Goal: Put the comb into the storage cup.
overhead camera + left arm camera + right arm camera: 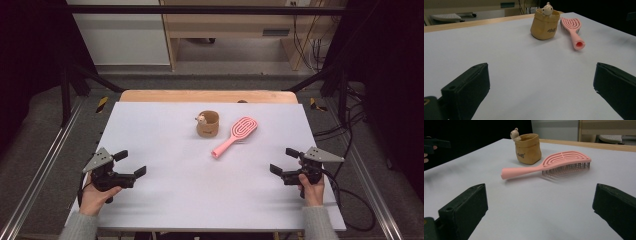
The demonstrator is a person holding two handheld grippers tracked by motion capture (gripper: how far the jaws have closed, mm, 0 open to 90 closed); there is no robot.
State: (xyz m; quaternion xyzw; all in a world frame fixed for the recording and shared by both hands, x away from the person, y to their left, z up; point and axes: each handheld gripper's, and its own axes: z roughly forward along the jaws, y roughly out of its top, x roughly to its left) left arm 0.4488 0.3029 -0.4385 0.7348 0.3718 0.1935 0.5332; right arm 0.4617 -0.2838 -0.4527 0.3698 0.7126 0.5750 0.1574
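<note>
A pink hairbrush (234,136) (572,30) (554,164) lies bristles down near the middle of the white table (170,195), its handle pointing toward the person. Just left of it stands a small tan pot (208,123) (545,24) (527,148) with a little animal figure on its rim. My left gripper (130,163) (541,87) hovers low at the near left, jaws wide apart with nothing between them. At the near right my right gripper (284,161) (540,207) is open too, empty, facing the brush's handle.
A wooden strip (207,96) edges the table's far side. Dark frame bars (75,80) and cables (345,125) flank the table. Wooden furniture (235,25) stands on the floor beyond it.
</note>
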